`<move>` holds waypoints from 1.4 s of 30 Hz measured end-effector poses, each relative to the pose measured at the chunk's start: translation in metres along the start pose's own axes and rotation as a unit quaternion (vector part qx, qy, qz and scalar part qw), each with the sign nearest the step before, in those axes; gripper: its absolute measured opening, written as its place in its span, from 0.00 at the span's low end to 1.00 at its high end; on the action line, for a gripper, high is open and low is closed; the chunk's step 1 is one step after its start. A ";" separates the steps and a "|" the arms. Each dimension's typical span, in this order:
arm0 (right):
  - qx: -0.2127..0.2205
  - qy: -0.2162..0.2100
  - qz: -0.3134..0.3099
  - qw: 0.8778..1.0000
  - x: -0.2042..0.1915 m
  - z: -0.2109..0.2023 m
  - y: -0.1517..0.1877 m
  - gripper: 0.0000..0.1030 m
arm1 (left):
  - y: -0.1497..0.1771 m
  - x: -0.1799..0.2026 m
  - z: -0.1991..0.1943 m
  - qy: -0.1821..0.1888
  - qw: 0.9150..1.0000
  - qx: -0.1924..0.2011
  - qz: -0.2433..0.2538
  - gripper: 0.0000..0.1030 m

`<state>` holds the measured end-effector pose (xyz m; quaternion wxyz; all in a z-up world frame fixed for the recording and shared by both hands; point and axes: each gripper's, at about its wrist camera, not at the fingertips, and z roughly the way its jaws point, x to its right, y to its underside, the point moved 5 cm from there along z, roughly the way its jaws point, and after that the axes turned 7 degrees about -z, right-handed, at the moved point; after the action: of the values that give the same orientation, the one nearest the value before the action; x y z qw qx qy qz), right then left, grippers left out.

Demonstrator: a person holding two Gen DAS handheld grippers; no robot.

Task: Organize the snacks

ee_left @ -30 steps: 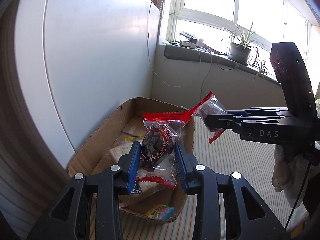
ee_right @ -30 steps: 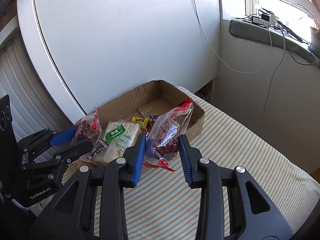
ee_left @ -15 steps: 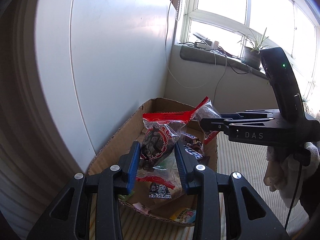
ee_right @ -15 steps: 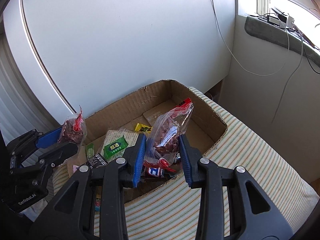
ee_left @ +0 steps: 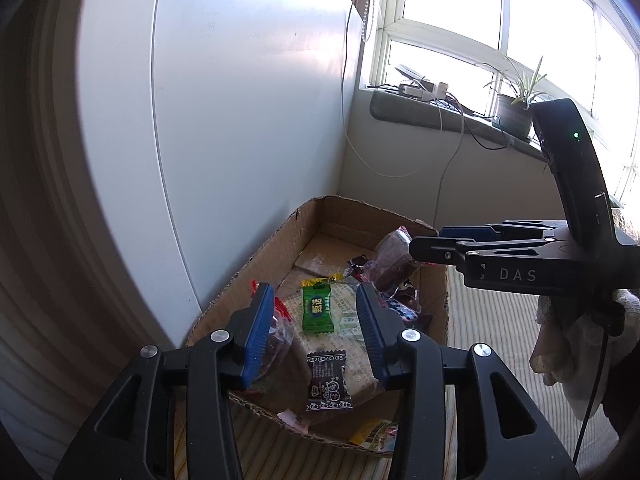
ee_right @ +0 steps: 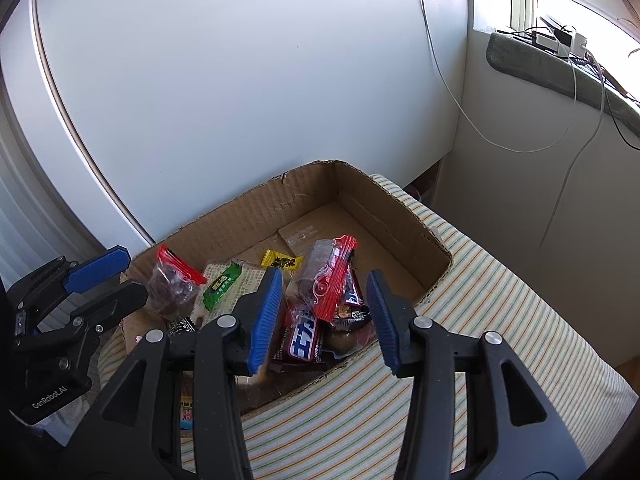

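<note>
A shallow cardboard box (ee_right: 384,208) (ee_left: 256,268) of snacks sits on a striped cloth. My right gripper (ee_right: 324,316) is open over the box's near right part; a clear red-edged bag of dark snacks (ee_right: 326,276) lies loose between its fingers. It also shows in the left wrist view (ee_left: 394,258), next to the right gripper (ee_left: 424,242). My left gripper (ee_left: 316,332) is open over the box's left end. A second red-edged bag (ee_right: 174,280) (ee_left: 276,336) rests against its left finger. A green packet (ee_left: 317,308) (ee_right: 220,286) lies below it.
The box also holds a black sachet (ee_left: 329,376), a yellow sachet (ee_right: 280,261) and chocolate bars (ee_right: 306,340). A white wall (ee_right: 240,80) stands right behind the box. The striped cloth (ee_right: 480,320) spreads to the right. A windowsill with a plant (ee_left: 516,116) is far right.
Both grippers moved over the box, lowered and opened. Each let go of its red-edged bag, and both bags now lie in the box.
</note>
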<state>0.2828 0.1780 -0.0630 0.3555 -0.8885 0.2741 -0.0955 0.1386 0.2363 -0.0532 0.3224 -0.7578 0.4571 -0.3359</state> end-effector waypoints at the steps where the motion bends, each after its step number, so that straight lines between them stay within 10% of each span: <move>1: 0.003 0.003 0.000 1.000 0.000 -0.001 0.000 0.55 | 0.000 -0.001 -0.001 -0.002 1.000 0.001 0.000 0.42; 10: 0.012 0.010 0.006 1.000 0.006 -0.015 0.004 0.80 | 0.002 -0.002 -0.008 -0.014 1.000 0.005 -0.003 0.66; 17: 0.019 0.020 0.003 1.000 0.002 -0.028 0.011 0.82 | 0.008 -0.002 -0.016 -0.026 1.000 0.002 -0.010 0.77; 42: 0.059 0.075 0.052 0.994 -0.007 -0.116 0.081 0.92 | 0.030 0.017 -0.070 -0.049 0.999 0.021 -0.004 0.78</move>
<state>0.2007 0.0662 -0.0340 0.3904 -0.8405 0.3400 -0.1596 0.0744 0.1969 -0.0337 0.3592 -0.7683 0.4303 -0.3090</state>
